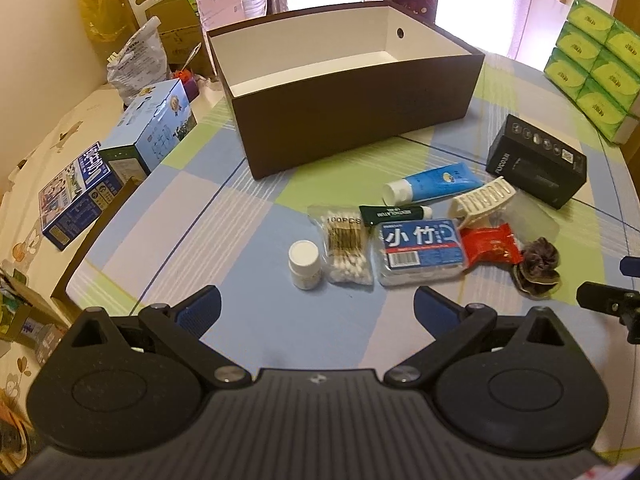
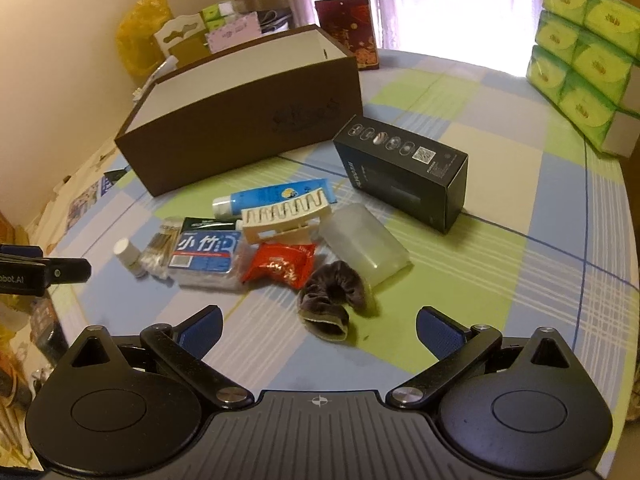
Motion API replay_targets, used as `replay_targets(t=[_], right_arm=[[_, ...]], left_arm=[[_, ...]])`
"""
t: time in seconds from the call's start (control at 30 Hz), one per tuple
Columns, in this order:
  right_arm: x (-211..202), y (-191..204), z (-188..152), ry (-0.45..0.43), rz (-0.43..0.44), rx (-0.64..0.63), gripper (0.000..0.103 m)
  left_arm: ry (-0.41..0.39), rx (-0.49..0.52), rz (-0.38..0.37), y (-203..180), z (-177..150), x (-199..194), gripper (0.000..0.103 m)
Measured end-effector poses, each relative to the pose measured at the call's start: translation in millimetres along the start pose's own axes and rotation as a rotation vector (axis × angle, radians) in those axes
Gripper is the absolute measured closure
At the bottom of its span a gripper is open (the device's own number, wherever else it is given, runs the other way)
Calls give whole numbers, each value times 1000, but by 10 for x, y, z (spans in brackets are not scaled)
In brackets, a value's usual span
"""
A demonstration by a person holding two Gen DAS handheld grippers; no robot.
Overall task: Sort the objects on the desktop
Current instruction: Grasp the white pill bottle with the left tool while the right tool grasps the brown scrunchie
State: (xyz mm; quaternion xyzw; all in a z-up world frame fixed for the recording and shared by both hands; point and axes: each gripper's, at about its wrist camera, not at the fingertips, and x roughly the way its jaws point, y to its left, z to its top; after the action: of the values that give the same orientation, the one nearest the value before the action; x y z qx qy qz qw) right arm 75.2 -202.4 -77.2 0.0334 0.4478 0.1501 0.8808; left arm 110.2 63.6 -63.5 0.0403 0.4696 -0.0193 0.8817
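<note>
Progress: the sorting seems not yet begun; the brown box [image 1: 352, 120] near the far edge of the table [image 1: 240, 208] shows only a bare white inside, as far as the left wrist view lets me see.
Left to do: in my judgement, all the small things must go into the box.
Place of the things: they lie in one loose group on the tablecloth, between the box and the near edge of the table, many touching each other.
Left gripper [image 1: 316, 308]: released, fingers wide apart, holding nothing, above the near edge before the white bottle [image 1: 305, 264].
Right gripper [image 2: 318, 326]: released also, empty, near the dark hair tie [image 2: 332, 300].
Bottles: one, white, upright.
Cotton swab bags: one [image 1: 346, 246], just beside the bottle.
Floss pick boxes: one, blue label [image 1: 420, 250].
Tubes: two, a blue one [image 1: 436, 186] and a small dark green one [image 1: 394, 214].
Hair clips: one, cream colour [image 2: 286, 216].
Red snack packets: one [image 2: 280, 266].
Clear plastic cases: one [image 2: 364, 248].
Hair ties: one.
Black cartons: one [image 2: 404, 172], toward the right edge of the table.
Total loose things: ten.
Other things: green tissue packs [image 2: 584, 52] stacked at the far right corner; blue milk cartons [image 1: 116, 164] at the left edge; whether these belong to the task, I cannot tell.
</note>
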Motion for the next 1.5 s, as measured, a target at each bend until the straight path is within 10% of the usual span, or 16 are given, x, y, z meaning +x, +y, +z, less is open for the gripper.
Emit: replay_targets(t=[0.37,0.83,1.23,1.5], right_arm=[[401,92,-46,37,-39,-51,49],[673,137,-35,96,-117,-72,80],[533,29,-138,128,-180,-13,82],[434,-18,-155,123,-187,11,81]], left_arm=[[35,48,-31,155,85,396,6],[80,109,-105,279,143,724,21],[53,204,-157,281,116,942,70],[38,235,-189,261,115,972,81]])
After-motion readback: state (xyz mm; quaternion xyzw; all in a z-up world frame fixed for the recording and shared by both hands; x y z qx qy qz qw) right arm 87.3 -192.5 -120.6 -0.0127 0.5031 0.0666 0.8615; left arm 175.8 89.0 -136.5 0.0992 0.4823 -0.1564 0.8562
